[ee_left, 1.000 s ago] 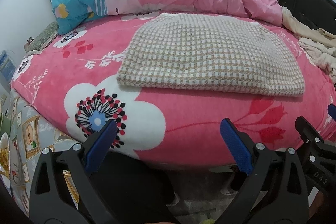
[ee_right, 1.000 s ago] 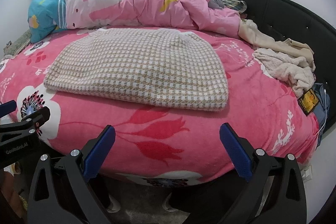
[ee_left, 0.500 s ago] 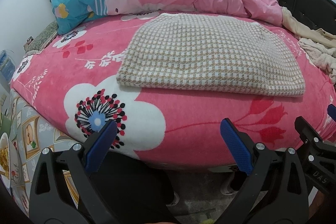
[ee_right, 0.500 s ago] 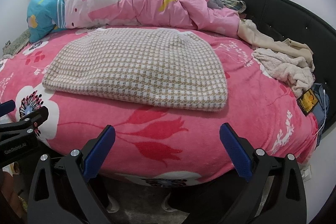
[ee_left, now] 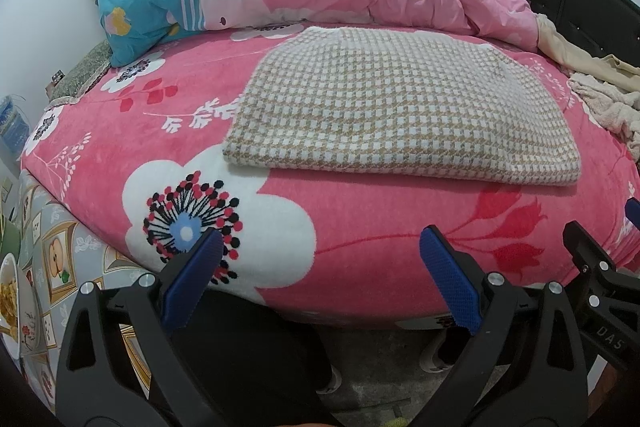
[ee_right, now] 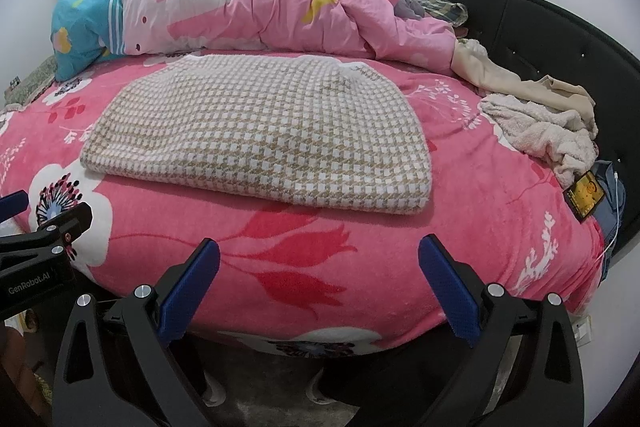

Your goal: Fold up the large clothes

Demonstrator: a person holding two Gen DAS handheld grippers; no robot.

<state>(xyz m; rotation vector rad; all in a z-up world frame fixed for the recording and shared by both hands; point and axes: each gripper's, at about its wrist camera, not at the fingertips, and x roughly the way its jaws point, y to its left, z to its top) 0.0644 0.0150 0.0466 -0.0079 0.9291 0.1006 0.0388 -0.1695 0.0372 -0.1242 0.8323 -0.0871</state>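
A beige and white checked garment (ee_left: 400,107) (ee_right: 256,139) lies folded flat in a neat rectangle on the pink flowered bed (ee_left: 360,227) (ee_right: 480,227). My left gripper (ee_left: 320,247) hangs open off the bed's front edge, well short of the garment, with nothing between its blue pads. My right gripper (ee_right: 320,251) is also open and empty, at the same front edge, to the right of the left one. The right gripper's black frame shows at the lower right of the left wrist view, and the left gripper's frame at the lower left of the right wrist view.
A rumpled pink quilt (ee_right: 260,11) with a blue end is heaped along the far side. Beige and cream clothes (ee_right: 536,119) lie in a pile at the right by the black headboard (ee_right: 560,23). A small yellow and black packet (ee_right: 585,195) lies near them. A patterned cloth (ee_left: 48,247) hangs at the left.
Almost nothing has moved. Both grippers stay open at the bed's front edge, with only a slight drift of the views.
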